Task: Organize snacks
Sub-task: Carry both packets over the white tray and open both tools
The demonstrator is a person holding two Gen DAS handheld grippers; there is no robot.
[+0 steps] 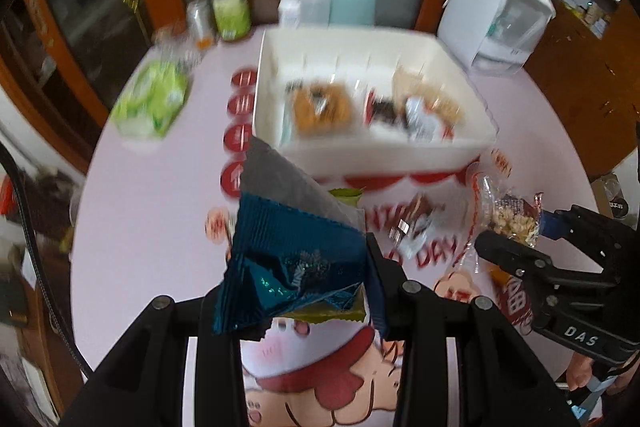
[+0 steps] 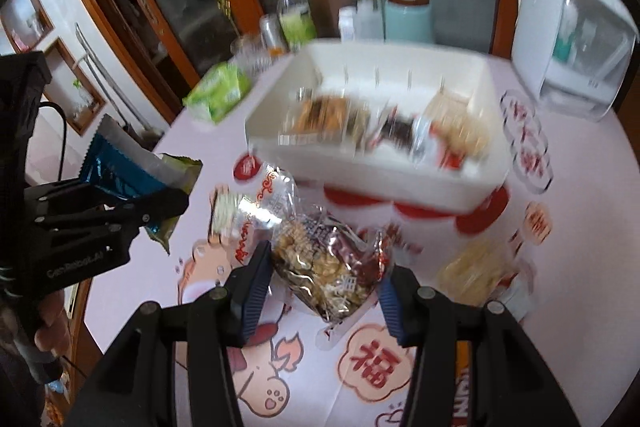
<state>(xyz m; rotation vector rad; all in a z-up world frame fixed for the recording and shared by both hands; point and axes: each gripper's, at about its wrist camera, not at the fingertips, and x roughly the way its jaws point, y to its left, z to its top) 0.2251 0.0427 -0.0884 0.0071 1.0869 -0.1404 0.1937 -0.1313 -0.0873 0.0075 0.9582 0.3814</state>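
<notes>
Left gripper [image 1: 296,291] is clamped on a blue packet [image 1: 288,255], short of the white box [image 1: 384,151]. Right gripper [image 2: 320,287] pinches a nut packet [image 2: 328,267], also short of the box. Both look light, crinkly and slippery: grip mid-body, gently.

One white box [image 1: 384,147], one white pitcher [image 1: 496,15], one green tissue pack [image 1: 150,103]. Two grippers (each clamping one snack packet); far bottles too blurred to count.

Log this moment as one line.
left gripper: shut on blue packet | right gripper: shut on peanut-snack packet | white box: partly filled
</notes>
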